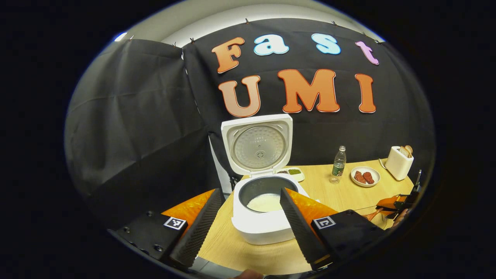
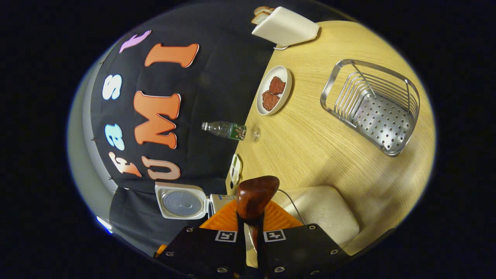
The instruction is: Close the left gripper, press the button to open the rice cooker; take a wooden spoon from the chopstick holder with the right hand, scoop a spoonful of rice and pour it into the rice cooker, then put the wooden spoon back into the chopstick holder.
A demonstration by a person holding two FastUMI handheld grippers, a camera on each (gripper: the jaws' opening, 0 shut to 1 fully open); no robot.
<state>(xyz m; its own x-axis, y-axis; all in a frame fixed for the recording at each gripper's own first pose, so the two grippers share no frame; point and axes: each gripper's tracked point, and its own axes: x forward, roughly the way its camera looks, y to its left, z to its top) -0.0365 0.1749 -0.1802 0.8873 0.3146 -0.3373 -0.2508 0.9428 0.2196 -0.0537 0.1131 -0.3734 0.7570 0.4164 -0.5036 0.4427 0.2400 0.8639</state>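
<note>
The white rice cooker (image 1: pixel 263 224) stands open with its lid (image 1: pixel 257 145) upright and white rice in the pot (image 1: pixel 265 202). My left gripper (image 1: pixel 251 193) is open just in front of it, one finger on each side of the pot, touching nothing. My right gripper (image 2: pixel 250 224) is shut on the handle of a dark wooden spoon (image 2: pixel 255 195); the glossy spoon head points forward and I see no rice on it. The view is rolled sideways. A pale tub of rice (image 2: pixel 325 213) lies just beside the spoon. The perforated metal holder (image 2: pixel 374 106) sits farther off on the table.
On the wooden table (image 1: pixel 348 193) stand a water bottle (image 1: pixel 338 164), a plate of red meat pieces (image 1: pixel 365 176), a white toaster with bread (image 1: pixel 399 162) and a small dish of greens (image 1: pixel 291 172). The right gripper with the spoon (image 1: pixel 397 203) shows at the far right.
</note>
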